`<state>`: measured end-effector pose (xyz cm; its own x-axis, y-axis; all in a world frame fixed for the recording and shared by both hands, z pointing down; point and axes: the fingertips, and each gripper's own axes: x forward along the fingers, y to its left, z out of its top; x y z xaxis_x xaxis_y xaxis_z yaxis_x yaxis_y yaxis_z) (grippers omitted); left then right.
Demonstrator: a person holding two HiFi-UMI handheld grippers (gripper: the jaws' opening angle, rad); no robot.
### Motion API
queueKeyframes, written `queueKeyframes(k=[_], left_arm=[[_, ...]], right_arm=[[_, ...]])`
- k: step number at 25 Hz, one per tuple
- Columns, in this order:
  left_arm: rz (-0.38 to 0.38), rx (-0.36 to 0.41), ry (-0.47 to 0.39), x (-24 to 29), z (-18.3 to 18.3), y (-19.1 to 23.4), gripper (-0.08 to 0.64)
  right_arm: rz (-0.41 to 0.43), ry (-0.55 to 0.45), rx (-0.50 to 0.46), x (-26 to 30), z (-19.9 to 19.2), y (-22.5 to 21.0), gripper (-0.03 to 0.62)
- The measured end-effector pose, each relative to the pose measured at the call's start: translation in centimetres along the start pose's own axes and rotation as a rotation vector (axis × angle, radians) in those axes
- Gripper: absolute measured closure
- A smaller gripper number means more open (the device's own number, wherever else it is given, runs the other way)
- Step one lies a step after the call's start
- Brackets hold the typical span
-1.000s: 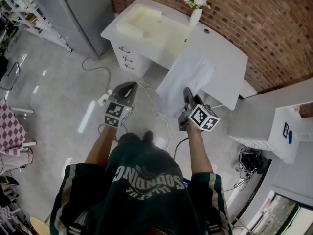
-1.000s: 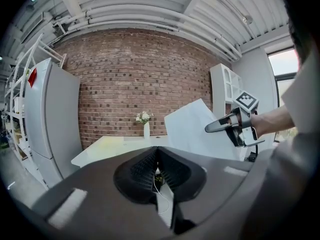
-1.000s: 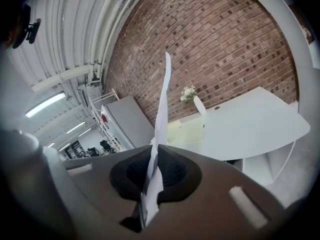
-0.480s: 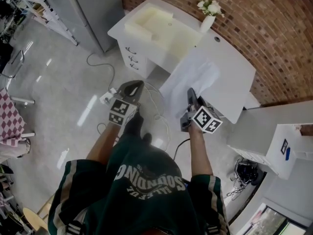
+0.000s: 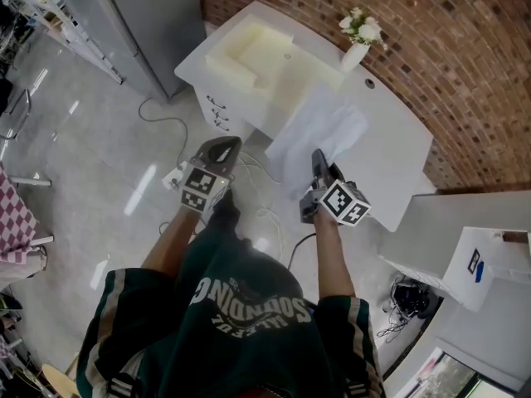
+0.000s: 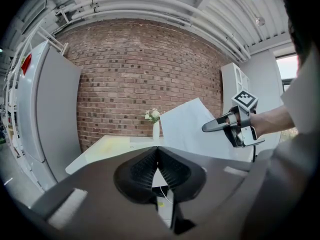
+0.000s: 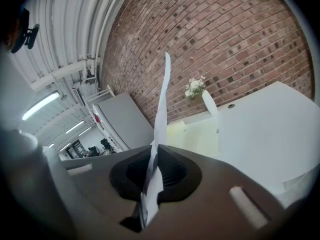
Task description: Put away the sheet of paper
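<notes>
Right gripper view: the right hand-held gripper (image 7: 155,146) is clamped on the lower edge of the sheet of paper (image 7: 162,99), which rises upright from the jaws, seen edge-on. The left hand-held gripper (image 6: 158,156) has its jaws together, with nothing between them. Head view: compared with a second ago, both have advanced toward the white desk (image 5: 390,164), carrying the sheet along. The put-away seems under way, not finished. Legible writing: "SOUNDING", upside down on the person's shirt (image 5: 249,301).

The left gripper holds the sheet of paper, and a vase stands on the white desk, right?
No: the right gripper holds the sheet of paper, as the right gripper view shows. The vase does stand on the white desk.
</notes>
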<state>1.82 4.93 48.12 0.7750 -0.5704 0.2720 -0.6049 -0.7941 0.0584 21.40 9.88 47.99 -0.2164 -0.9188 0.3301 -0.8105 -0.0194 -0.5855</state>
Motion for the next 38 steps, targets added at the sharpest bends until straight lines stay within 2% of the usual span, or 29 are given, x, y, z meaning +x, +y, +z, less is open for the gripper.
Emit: queueKeyframes(k=[4,9,20,29,38], left_arm=[[-0.016,0.013,-0.004,2.5,0.7,3.7,0.549],[-0.041,-0.006,0.002,5.2,2.0,7.7,0.549],[-0.069,-0.015,-0.008,8.5,2.7,14.4,0.549],[-0.093,-0.027,0.007,10.5,2.8,16.4,0.549],[-0.076,-0.024,0.008,13.6,3.0,18.5,0.549]], right_arm=[[-0.022,-0.006,0.005,3.6,1.9,0.3,0.592],[-0.043,-0.013,0.008,7.8,3.9,0.6,0.591],[-0.075,-0.032,-0.005,14.3,5.7,1.6,0.591],[-0.1,-0.029,-0.004,17.2,5.8,1.4,0.592],[-0.094,-0.029,-0.002,21.0,7.6,-0.5,0.592]])
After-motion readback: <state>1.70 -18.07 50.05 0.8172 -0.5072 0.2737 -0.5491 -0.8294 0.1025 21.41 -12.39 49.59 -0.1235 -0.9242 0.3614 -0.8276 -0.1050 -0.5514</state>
